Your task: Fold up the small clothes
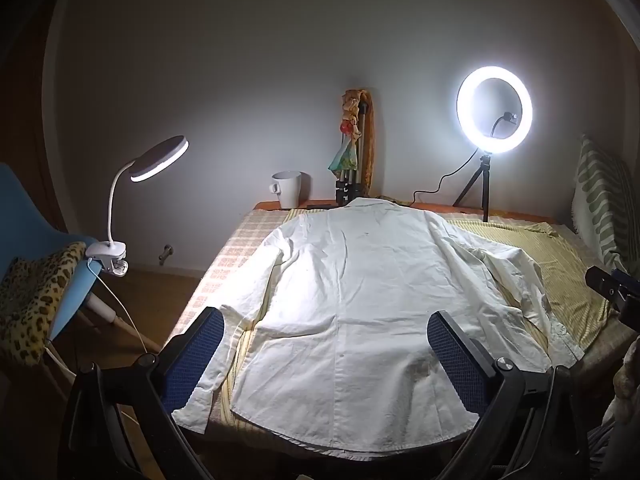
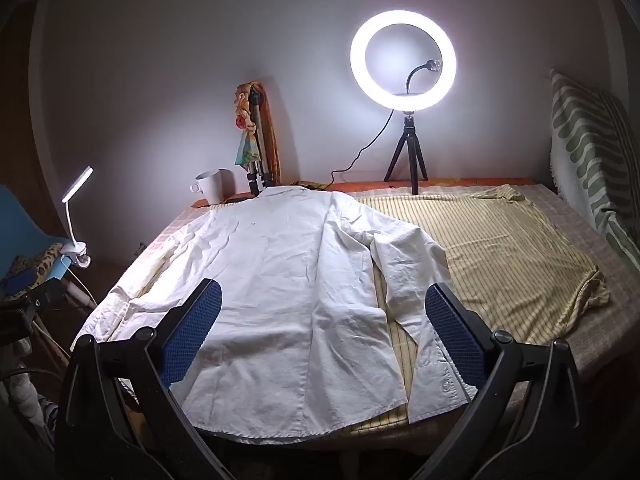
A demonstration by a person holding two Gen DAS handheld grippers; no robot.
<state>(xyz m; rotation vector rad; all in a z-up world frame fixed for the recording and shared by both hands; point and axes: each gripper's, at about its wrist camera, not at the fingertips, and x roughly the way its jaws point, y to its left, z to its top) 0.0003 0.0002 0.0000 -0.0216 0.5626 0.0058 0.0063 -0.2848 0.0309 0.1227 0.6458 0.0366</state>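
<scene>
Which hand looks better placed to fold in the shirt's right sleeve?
Probably the right. The right tool hangs open with that sleeve's cuff near its right finger; the left tool faces the shirt body.

Dim room, plain white wall (image 1: 240, 60). Ring light (image 2: 403, 60) lit at 1 o'clock; clip lamp (image 1: 160, 160) at 9, clamped on blue chair (image 1: 24, 216).

left hand-held gripper (image 1: 326, 354): black plastic arms, round pivot screws, blue dimpled finger pads (image 1: 196, 356) | right hand-held gripper (image 2: 322, 330): same black arms, blue pads (image 2: 192, 332)
</scene>
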